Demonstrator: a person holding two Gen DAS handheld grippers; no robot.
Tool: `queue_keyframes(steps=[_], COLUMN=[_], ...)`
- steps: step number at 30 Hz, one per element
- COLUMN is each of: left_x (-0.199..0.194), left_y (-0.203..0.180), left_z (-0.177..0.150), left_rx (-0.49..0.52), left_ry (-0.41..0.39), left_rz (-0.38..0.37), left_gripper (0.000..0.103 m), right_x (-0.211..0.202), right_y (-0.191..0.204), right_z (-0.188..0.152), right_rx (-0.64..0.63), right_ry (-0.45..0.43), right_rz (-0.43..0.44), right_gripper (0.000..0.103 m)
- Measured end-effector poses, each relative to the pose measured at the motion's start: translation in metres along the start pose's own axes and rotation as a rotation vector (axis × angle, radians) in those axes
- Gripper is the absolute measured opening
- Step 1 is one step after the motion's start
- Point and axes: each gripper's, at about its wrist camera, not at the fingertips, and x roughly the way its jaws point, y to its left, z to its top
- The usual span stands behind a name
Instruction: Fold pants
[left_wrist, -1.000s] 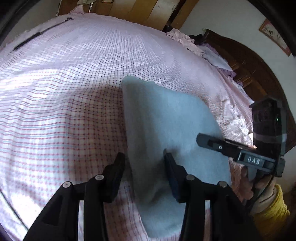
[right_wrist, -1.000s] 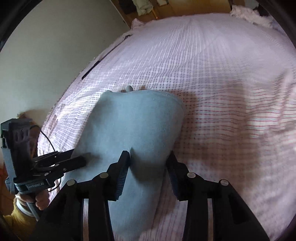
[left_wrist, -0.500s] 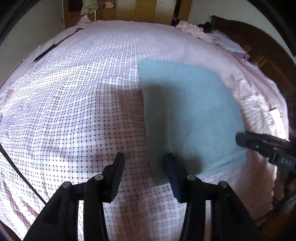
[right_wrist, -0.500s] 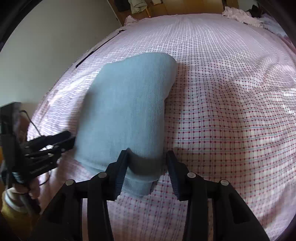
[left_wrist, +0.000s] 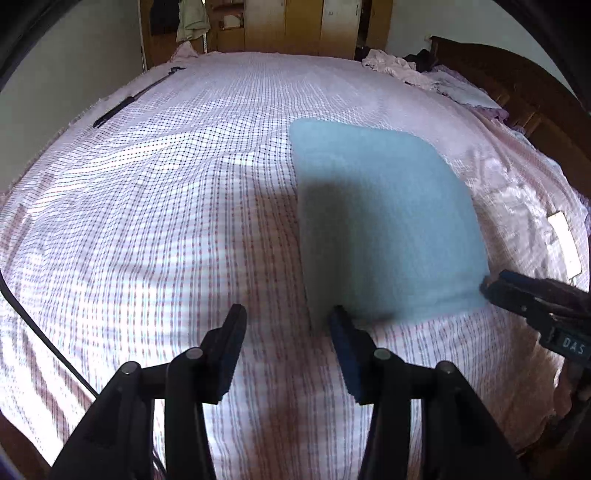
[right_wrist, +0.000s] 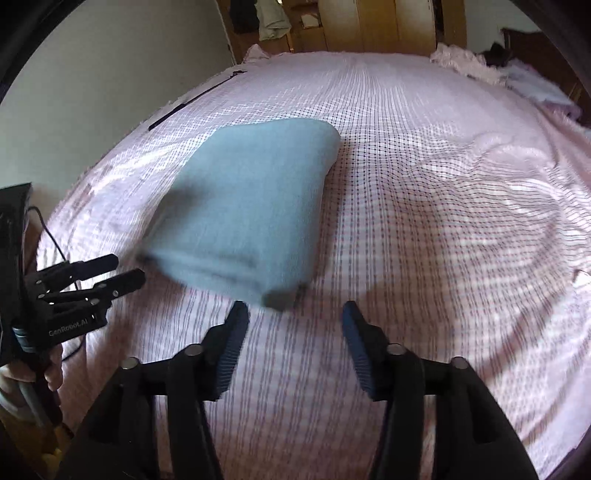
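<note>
The pants, folded into a blue-grey block, lie on the checked bedsheet, right of centre in the left wrist view and left of centre in the right wrist view. The left gripper is opening with nothing between its fingers, its right fingertip just beside the block's near left corner. The right gripper is also opening, empty, just short of the block's near right corner.

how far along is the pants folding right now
Done: the blue pants lie as a compact folded stack on the checked bedsheet. In hand: nothing; the left gripper and right gripper are both opening, clear of the cloth. Left: probably only tidying.
</note>
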Motion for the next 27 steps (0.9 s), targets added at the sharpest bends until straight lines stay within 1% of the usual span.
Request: queue_keyframes(steps=[1, 2, 3, 4, 6, 8, 9, 11, 12, 13, 17, 23, 27], left_x=[-0.001, -0.002, -0.003, -0.003, 0.000, 0.006, 0.008, 0.011, 0.012, 0.014, 0.021, 0.030, 0.030], left_y=[-0.002, -0.008, -0.011, -0.014, -0.021, -0.027, -0.031, -0.037, -0.040, -0.042, -0.044, -0.052, -0.060], left_z=[-0.002, -0.006, -0.010, -0.015, -0.025, -0.032, -0.035, -0.036, -0.038, -0.039, -0.041, -0.040, -0.041], left_rx=[0.004, 0.007, 0.006, 0.004, -0.004, -0.004, 0.001, 0.017, 0.022, 0.020, -0.006, -0.004, 0.000], left_ry=[0.001, 0.001, 0.001, 0.002, 0.012, 0.022, 0.021, 0.010, 0.001, -0.005, 0.009, 0.020, 0.016], left_rz=[0.004, 0.006, 0.007, 0.005, -0.006, -0.001, 0.014, 0.051, 0.063, 0.065, 0.069, 0.098, 0.101], left_gripper=[0.062, 0.071, 0.073, 0.076, 0.077, 0.080, 0.081, 0.084, 0.084, 0.087, 0.093, 0.094, 0.095], right_x=[-0.004, -0.007, -0.010, -0.011, -0.008, -0.001, 0.003, 0.016, 0.024, 0.028, 0.033, 0.037, 0.037], right_y=[0.003, 0.002, 0.004, 0.005, 0.010, 0.009, 0.008, 0.007, 0.005, 0.003, -0.004, -0.003, -0.002], right_z=[-0.006, -0.010, -0.014, -0.019, -0.024, -0.028, -0.029, -0.035, -0.038, -0.039, -0.043, -0.044, -0.046], right_rx=[-0.012, -0.019, -0.024, -0.025, -0.014, 0.008, 0.017, 0.028, 0.040, 0.049, 0.106, 0.102, 0.098], right_ry=[-0.013, -0.023, -0.036, -0.051, -0.070, -0.071, -0.064, -0.036, -0.015, -0.007, -0.028, -0.049, -0.063], right_rz=[-0.009, -0.014, -0.022, -0.034, -0.059, -0.082, -0.090, -0.109, -0.120, -0.125, -0.114, -0.120, -0.118], right_gripper=[0.063, 0.066, 0.072, 0.075, 0.081, 0.081, 0.081, 0.081, 0.081, 0.082, 0.085, 0.091, 0.093])
